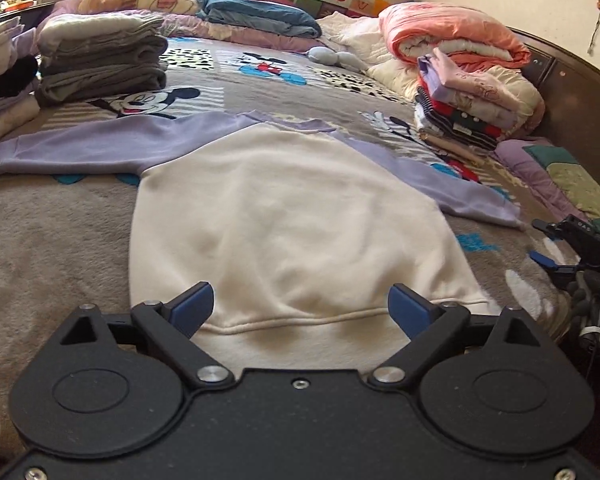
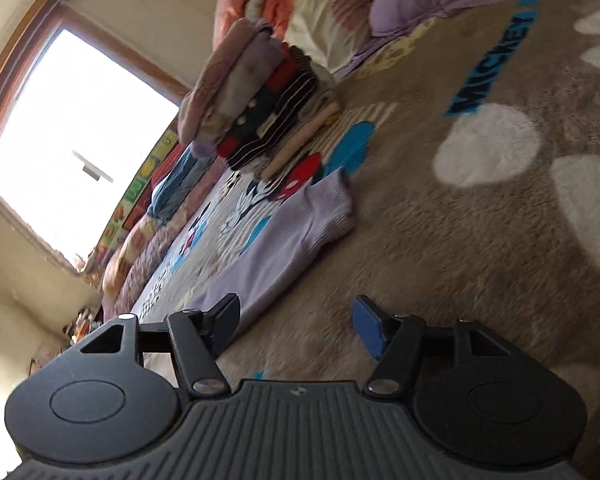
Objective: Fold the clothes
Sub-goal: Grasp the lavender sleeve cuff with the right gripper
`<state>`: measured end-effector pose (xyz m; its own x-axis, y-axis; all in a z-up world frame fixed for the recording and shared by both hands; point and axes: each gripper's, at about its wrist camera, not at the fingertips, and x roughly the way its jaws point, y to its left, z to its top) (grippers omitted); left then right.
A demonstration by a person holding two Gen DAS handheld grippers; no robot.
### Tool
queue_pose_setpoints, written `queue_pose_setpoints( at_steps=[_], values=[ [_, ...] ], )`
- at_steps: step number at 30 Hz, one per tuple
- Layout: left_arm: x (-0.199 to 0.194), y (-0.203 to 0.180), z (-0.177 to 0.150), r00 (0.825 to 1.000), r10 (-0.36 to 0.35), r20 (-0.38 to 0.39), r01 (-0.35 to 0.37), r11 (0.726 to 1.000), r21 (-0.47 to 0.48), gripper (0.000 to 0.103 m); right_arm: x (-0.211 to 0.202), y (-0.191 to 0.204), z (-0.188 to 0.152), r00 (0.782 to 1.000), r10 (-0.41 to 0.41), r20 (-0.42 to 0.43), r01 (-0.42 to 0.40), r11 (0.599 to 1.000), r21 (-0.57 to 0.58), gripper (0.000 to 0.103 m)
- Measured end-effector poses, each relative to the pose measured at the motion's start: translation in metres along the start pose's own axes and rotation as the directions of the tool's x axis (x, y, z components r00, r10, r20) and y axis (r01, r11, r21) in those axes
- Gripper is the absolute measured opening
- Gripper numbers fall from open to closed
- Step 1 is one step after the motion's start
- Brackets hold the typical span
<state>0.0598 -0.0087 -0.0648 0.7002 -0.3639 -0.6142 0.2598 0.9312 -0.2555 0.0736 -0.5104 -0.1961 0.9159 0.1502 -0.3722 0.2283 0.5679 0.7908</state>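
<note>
A cream sweatshirt (image 1: 284,216) with lilac sleeves lies flat on the bed, back up, hem towards me. Its left sleeve (image 1: 96,144) stretches out to the left and its right sleeve (image 1: 452,184) runs to the right. My left gripper (image 1: 300,308) hovers open over the hem, blue pads wide apart, nothing between them. My right gripper (image 1: 548,246) shows at the right edge of the left wrist view, beyond the right cuff. In the tilted right wrist view the right gripper (image 2: 296,326) is open above the blanket, with the lilac cuff (image 2: 328,208) lying ahead of it.
A grey cartoon-print blanket (image 1: 60,232) covers the bed. Folded grey clothes (image 1: 100,60) are stacked at the back left, a colourful folded pile (image 1: 464,108) at the right, an orange quilt (image 1: 452,36) behind it. Pillows and a blue blanket (image 1: 260,16) line the headboard. A bright window (image 2: 72,128) fills the wall.
</note>
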Motion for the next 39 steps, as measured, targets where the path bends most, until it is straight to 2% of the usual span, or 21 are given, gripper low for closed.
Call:
queue_pose_setpoints(
  at_steps=[4,10,18,21,25,28,31,34,37,39],
  values=[
    [0.002,-0.011,0.013,1.000,0.013,0.022,-0.013,1.000,-0.015,0.095,0.025,-0.016,0.022,0.997,0.074,-0.035,-0.069,0.990,0.125,0.068],
    [0.002,-0.027,0.027,0.998,0.012,0.055,-0.011,1.000,-0.009,0.095,0.059,-0.015,0.050,0.990,0.081,-0.118,-0.062,0.985,0.158,0.069],
    [0.026,-0.058,0.030,1.000,-0.011,0.026,0.009,0.998,0.056,0.095,0.069,-0.016,0.057,0.995,0.087,-0.051,-0.078,0.986,0.150,0.070],
    [0.036,-0.069,0.031,1.000,-0.018,0.014,0.017,0.997,0.079,0.095,0.073,-0.016,0.058,0.997,0.073,-0.038,-0.068,0.991,0.117,0.062],
    [0.049,-0.083,0.032,1.000,-0.028,-0.004,0.029,0.995,0.099,0.095,0.081,-0.003,0.053,0.999,0.038,-0.029,-0.038,0.999,-0.008,0.055],
    [0.054,-0.096,0.035,0.999,-0.034,-0.002,0.034,0.992,0.124,0.095,0.083,0.001,0.051,0.998,0.052,-0.032,-0.054,0.998,-0.044,0.025],
    [0.059,-0.105,0.041,0.999,-0.044,0.002,0.043,0.989,0.145,0.095,0.076,0.006,0.051,0.997,0.081,-0.006,-0.081,0.994,-0.067,0.019],
    [0.064,-0.114,0.052,0.997,-0.077,0.009,0.075,0.988,0.132,0.095,0.065,0.014,0.053,0.987,0.160,0.023,-0.158,0.984,-0.086,0.017],
    [0.074,-0.129,0.072,0.990,-0.143,0.016,0.141,0.984,0.106,0.095,0.056,0.030,0.048,0.980,0.196,0.031,-0.186,0.962,-0.202,0.017],
    [0.084,-0.142,0.087,0.980,-0.196,0.016,0.194,0.977,0.086,0.095,0.056,0.044,0.039,0.984,0.179,0.022,-0.163,0.933,-0.321,0.017]
  ],
)
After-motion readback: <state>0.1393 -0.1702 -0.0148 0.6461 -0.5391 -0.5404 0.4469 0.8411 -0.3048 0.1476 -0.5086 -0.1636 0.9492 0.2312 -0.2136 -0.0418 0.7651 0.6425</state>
